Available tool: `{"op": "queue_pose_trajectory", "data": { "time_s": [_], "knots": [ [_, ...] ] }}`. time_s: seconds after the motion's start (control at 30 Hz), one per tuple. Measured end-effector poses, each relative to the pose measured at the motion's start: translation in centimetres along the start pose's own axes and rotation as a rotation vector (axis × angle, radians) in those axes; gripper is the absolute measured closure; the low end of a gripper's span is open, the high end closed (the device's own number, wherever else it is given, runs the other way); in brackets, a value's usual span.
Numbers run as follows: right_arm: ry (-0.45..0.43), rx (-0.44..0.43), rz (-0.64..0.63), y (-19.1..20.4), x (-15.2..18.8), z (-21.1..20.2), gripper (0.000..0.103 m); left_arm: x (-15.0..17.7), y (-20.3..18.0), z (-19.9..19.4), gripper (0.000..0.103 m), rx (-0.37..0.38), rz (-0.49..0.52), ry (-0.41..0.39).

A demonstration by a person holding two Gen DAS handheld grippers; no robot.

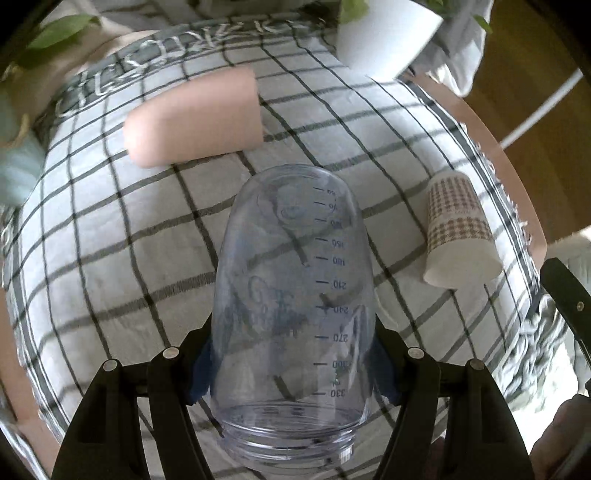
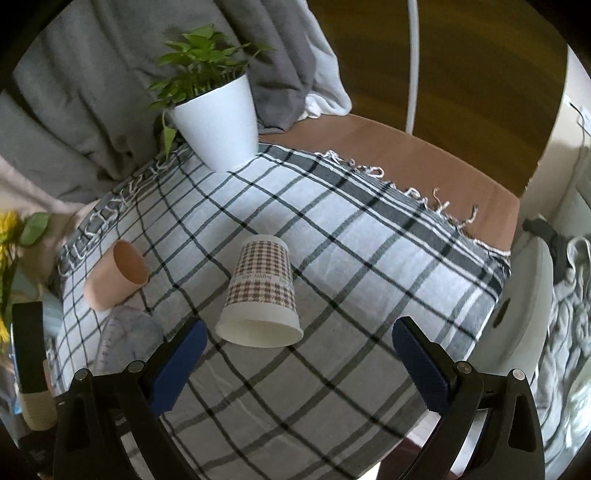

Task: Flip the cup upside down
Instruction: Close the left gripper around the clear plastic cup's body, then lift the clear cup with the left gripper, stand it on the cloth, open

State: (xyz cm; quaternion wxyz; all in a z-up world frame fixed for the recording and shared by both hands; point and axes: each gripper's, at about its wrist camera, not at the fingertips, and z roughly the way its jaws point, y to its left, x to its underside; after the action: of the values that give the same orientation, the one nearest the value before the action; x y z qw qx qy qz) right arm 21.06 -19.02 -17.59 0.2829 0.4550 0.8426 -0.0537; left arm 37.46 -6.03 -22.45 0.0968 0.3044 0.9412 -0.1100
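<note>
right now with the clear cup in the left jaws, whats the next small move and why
Probably lower the clear cup mouth-down onto the cloth, then open. The left gripper is shut on it, with its scale numbers reading upside down. The right gripper is open, near the paper cup but not touching it.

Soft, even daylight in both fisheye views. The checked cloth (image 1: pixel 110 229) bulges and its lines bend toward dark, rounded corners. Pale glare streaks the clear cup (image 1: pixel 291 314). Leaves (image 1: pixel 62 33) above the cloth are blurred.
</note>
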Motion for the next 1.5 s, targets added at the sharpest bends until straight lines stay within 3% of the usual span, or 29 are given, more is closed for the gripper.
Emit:
{"op": "queue_pose_trajectory", "data": {
  "time_s": [0.47, 0.83, 1.5],
  "knots": [
    [0.017, -0.123, -0.215, -1.0, -1.2, -0.8, 0.002, 4.3, -0.9, -2.4, 0.034, -0.064, -0.307, -0.096],
    [0.037, -0.157, -0.362, -2.0, 0.0, -0.9, 0.002, 7.7, -1.6, -1.4, 0.034, -0.056, -0.479, -0.089],
    [0.056, -0.152, -0.436, -3.4, 0.2, -0.3, 0.002, 9.1, -3.1, 0.7, 0.034, -0.05, -0.558, -0.05]
  ]
}}
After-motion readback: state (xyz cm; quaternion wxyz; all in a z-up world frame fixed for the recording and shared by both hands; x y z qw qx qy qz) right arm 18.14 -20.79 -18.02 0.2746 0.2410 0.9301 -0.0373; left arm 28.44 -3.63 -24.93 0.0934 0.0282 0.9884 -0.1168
